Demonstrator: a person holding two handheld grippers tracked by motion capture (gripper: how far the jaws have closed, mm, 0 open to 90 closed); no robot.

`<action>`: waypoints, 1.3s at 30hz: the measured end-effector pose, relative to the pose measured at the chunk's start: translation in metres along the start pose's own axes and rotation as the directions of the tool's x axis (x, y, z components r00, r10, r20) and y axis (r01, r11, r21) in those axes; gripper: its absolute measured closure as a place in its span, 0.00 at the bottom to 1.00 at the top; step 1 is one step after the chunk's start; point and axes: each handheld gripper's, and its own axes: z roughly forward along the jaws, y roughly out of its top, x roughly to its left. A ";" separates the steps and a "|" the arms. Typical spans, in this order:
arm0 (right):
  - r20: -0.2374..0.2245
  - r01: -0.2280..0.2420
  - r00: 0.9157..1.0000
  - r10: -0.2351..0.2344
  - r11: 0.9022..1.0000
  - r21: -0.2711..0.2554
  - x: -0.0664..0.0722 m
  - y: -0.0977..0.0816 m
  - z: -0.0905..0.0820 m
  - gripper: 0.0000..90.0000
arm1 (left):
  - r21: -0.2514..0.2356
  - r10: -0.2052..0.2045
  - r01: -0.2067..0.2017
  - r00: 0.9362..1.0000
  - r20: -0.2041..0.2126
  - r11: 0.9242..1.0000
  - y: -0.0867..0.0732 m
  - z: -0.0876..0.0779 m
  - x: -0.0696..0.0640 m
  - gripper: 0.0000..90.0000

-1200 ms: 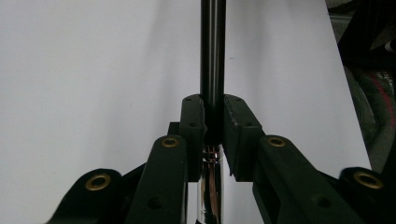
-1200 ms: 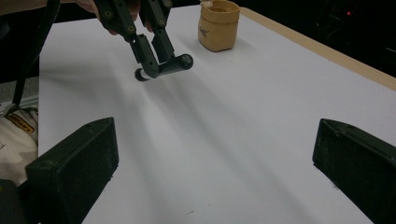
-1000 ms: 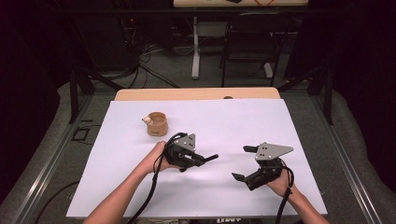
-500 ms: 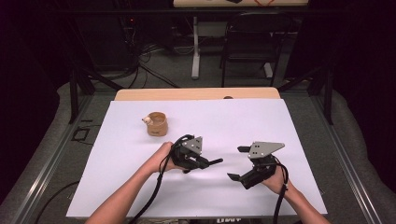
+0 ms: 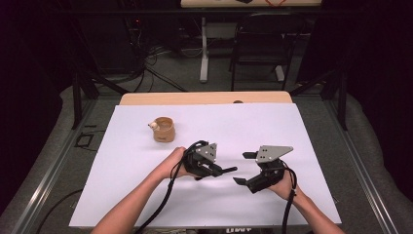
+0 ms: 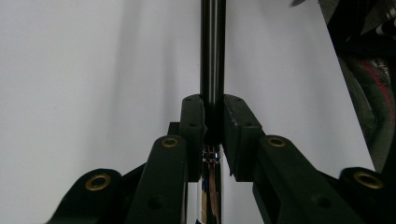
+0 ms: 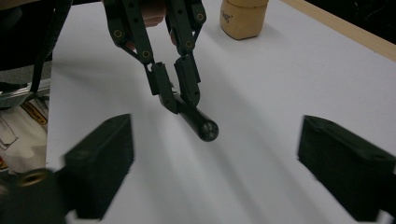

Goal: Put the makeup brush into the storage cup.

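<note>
Left hand-held gripper (image 5: 221,170) clamps a slim black pen (image 7: 195,120) near its metal end, held just above the white worktop (image 5: 302,146). Right hand-held gripper (image 5: 241,168) has just been closing, nothing gripped. Pen: stiff, light, slippery; take free tip

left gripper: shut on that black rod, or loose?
Shut on it. In the left gripper view, the left gripper has both black pads pressed against the slim black cylindrical rod, no gap either side; the rod juts out beyond them.
</note>
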 end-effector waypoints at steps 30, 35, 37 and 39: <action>-0.089 0.034 0.996 -0.027 0.997 0.074 0.003 0.002 0.019 0.83 | 0.042 0.073 -0.074 0.997 0.014 0.996 0.006 0.003 -0.003 0.87; -0.130 0.036 0.991 -0.029 0.998 0.053 0.002 0.000 0.018 0.88 | 0.061 0.100 -0.100 0.995 0.006 0.993 0.010 0.005 -0.004 0.86; -0.135 0.044 0.990 -0.037 0.998 0.050 0.002 0.000 0.016 0.88 | 0.054 0.107 -0.107 0.994 0.015 0.993 0.010 0.003 -0.004 0.86; -0.139 0.048 0.989 -0.043 0.998 0.037 0.002 0.000 0.015 0.88 | 0.042 0.105 -0.106 0.994 0.014 0.993 0.009 0.002 -0.005 0.85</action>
